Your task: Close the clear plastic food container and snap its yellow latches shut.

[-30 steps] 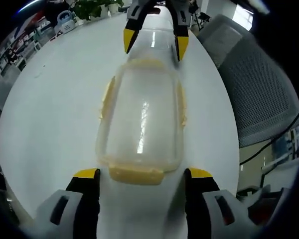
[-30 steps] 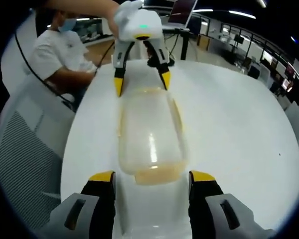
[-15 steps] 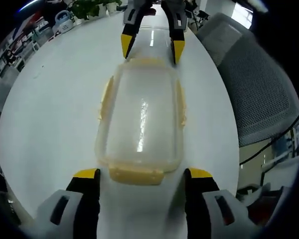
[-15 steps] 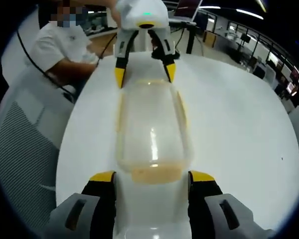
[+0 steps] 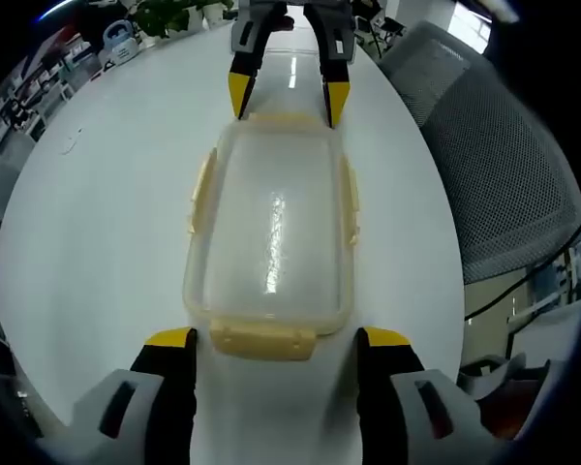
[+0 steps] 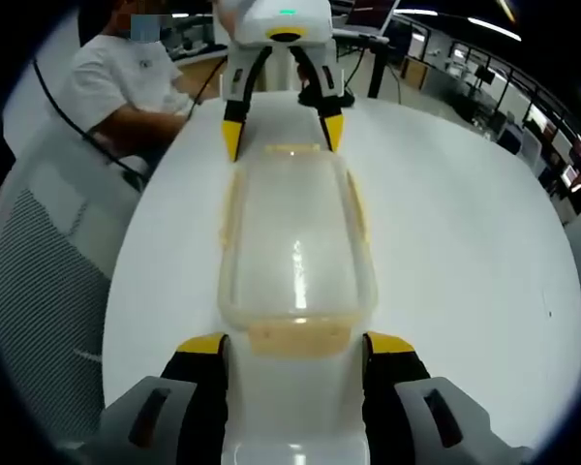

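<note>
White round table (image 5: 87, 242) carries the clear rectangular plastic food container (image 5: 269, 232), lid on, pale yellow latches (image 5: 262, 340) at its ends. Left gripper (image 5: 274, 341) and right gripper (image 6: 295, 346) sit at opposite ends, jaws spread, gripping nothing.

This is an open-plan office or lab workspace. A broad white counter (image 6: 445, 242) takes up the middle. Beside it stands a grey mesh-backed office chair (image 5: 504, 165), and another mesh chair (image 6: 39, 281) shows in the right gripper view. A person in a white shirt (image 6: 126, 82) sits at the far side, with a black cable (image 6: 77, 126) running past. Far off, potted green plants (image 5: 179, 15) and cluttered shelves (image 5: 39, 73) line the room. Long ceiling strip lights (image 6: 508, 29) run over rows of desks (image 6: 484, 107) in the dim background. Cables (image 5: 523, 291) trail on the floor by the chair.
</note>
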The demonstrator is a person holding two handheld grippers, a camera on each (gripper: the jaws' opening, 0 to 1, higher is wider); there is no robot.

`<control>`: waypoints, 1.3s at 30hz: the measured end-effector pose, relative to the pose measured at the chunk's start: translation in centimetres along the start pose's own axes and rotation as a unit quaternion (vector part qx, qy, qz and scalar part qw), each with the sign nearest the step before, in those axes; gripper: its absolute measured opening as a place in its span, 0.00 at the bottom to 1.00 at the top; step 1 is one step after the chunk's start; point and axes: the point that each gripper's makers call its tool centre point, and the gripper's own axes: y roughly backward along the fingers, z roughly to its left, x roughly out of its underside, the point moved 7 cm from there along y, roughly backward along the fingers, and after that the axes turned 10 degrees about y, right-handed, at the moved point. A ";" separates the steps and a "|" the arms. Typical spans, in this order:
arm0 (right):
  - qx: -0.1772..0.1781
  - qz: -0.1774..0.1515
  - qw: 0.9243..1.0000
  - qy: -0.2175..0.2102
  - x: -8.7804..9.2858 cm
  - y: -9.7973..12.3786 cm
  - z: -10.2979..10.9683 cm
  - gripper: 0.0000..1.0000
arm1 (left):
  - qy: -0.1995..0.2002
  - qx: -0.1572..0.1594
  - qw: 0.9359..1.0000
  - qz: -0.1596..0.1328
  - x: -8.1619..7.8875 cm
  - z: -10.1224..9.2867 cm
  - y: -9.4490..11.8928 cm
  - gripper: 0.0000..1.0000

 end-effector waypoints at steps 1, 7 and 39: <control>0.000 0.002 1.000 0.003 0.0 -0.1 0.0 0.55 | 0.000 0.000 1.000 0.000 0.0 0.0 0.0 0.67; -0.004 0.002 1.000 0.002 -0.1 -0.4 0.1 0.53 | 0.003 0.000 1.000 -0.002 -0.1 0.0 0.0 0.64; -0.018 0.016 1.000 0.005 -0.2 -0.5 -0.2 0.40 | -0.013 0.006 1.000 0.001 0.1 0.1 0.2 0.40</control>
